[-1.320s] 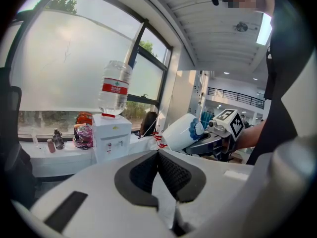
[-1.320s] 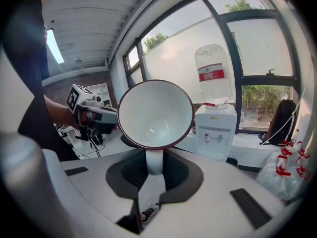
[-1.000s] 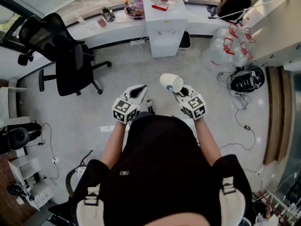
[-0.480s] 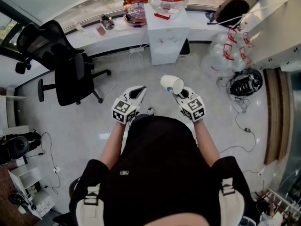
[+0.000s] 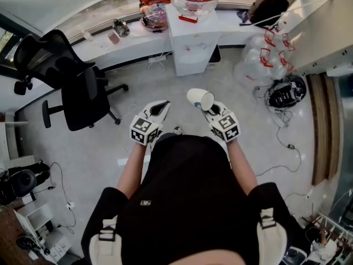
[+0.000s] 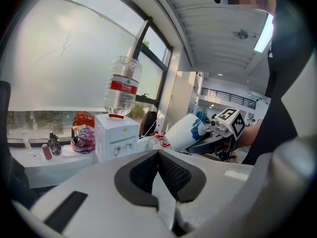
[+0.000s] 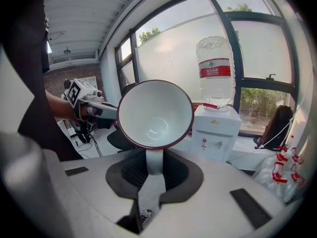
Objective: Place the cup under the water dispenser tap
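A white cup [image 5: 201, 98] with a dark red rim is held by its handle, mouth turned back toward me, in my right gripper [image 5: 208, 108]. In the right gripper view the cup [image 7: 154, 114] stands just above the jaws, and my right gripper [image 7: 154, 165] is shut on its handle. The white water dispenser [image 5: 193, 35] with an upturned bottle stands ahead against the window ledge, well beyond the cup; its taps [image 7: 213, 144] face me. My left gripper [image 5: 164, 105] hangs beside the right one, shut and empty [image 6: 158, 155]. The cup [image 6: 185, 132] and the dispenser [image 6: 116, 135] both show beyond it.
A black office chair [image 5: 77, 76] stands on the floor to the left. The ledge [image 5: 110, 40] carries small bottles and a colourful helmet [image 5: 154, 7]. Right of the dispenser lie empty water bottles [image 5: 265, 54], a black helmet [image 5: 287, 93] and floor cables [image 5: 287, 142].
Both grippers and the cup have moved forward toward the dispenser, which now sits slightly nearer in the head view. The grip on the cup is unchanged.
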